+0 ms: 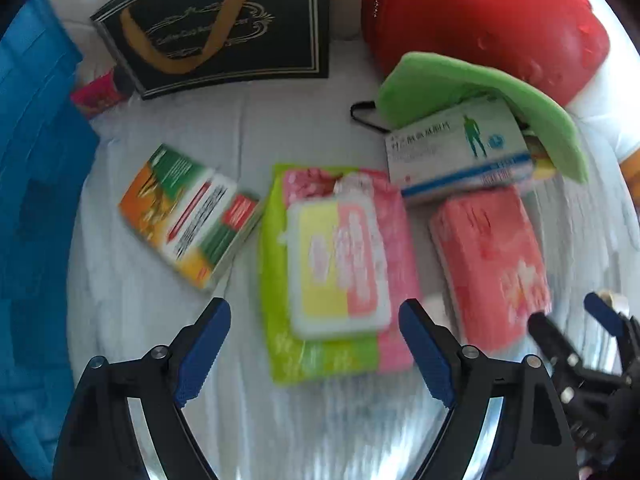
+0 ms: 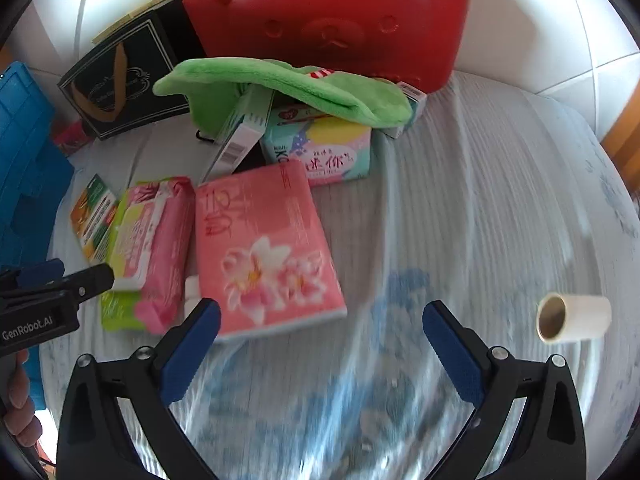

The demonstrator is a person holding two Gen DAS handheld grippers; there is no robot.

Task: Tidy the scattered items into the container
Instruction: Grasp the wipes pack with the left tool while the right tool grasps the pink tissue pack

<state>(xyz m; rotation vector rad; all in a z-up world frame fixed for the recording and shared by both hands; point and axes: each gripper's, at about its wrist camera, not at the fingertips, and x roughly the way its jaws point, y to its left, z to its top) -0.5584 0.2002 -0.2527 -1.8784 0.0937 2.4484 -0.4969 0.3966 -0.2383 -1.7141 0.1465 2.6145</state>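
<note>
A blue plastic container [image 1: 36, 184] stands at the left and shows in the right wrist view [image 2: 24, 168] too. My left gripper [image 1: 316, 344] is open just above a green-and-pink wipes pack [image 1: 336, 264], empty. My right gripper [image 2: 320, 340] is open and empty beside a pink tissue pack [image 2: 264, 248]. Also scattered are an orange-green box [image 1: 188, 216], a white-blue medicine box [image 1: 460, 148], a green cloth [image 2: 288, 88], a teal packet [image 2: 320, 152] and a small paper roll [image 2: 572, 316].
A red bear-shaped case [image 2: 332, 20] stands at the back against the wall. A black gift bag [image 1: 224, 24] lies at the back left with a small pink box [image 1: 100, 92] beside it. Everything lies on a white-blue cloth surface [image 2: 480, 200].
</note>
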